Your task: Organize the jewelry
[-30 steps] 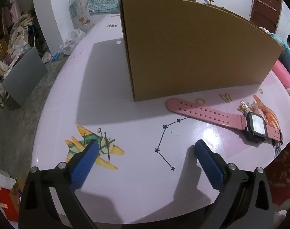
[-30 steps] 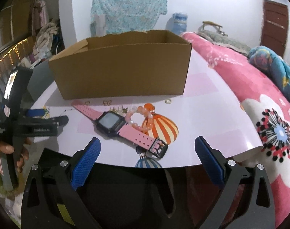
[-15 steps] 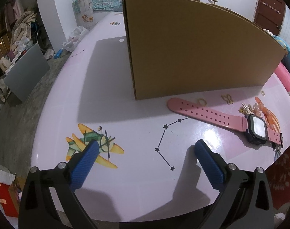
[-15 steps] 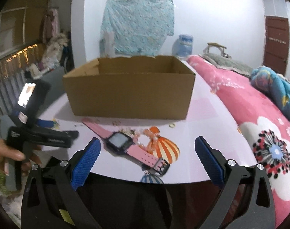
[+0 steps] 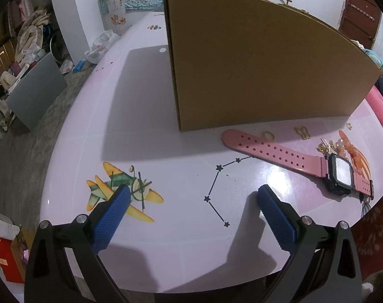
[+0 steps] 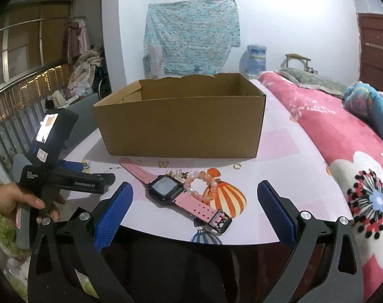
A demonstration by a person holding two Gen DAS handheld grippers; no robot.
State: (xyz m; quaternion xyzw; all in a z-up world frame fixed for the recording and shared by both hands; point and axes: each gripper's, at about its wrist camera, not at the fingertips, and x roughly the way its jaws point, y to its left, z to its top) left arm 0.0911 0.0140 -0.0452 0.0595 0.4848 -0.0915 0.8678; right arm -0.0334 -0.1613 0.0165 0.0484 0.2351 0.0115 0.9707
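A pink-strapped watch (image 6: pixel 171 189) with a black face lies on the pale pink table (image 6: pixel 287 166) in front of an open cardboard box (image 6: pixel 181 131). A pink and orange bead bracelet (image 6: pixel 204 184), small gold pieces (image 6: pixel 176 174) and a gold ring (image 6: pixel 237 166) lie beside it. My right gripper (image 6: pixel 195 202) hangs open just off the table's near edge, level with the watch. My left gripper (image 5: pixel 191 207) is open over the table's left part, with the watch (image 5: pixel 305 161) to its right. The left gripper's body (image 6: pixel 65 179) shows in the right wrist view, held by a hand.
A pink flowered blanket (image 6: pixel 343 151) lies along the table's right side. A grey board (image 5: pixel 35 93) and piled clothes stand on the floor to the left. Printed pictures of a plane (image 5: pixel 123 192) and a balloon (image 6: pixel 226 197) mark the table top.
The right wrist view has risen and tipped back, so more wall shows and the box's inside is less seen. The left gripper has drifted slightly. Both stay open.
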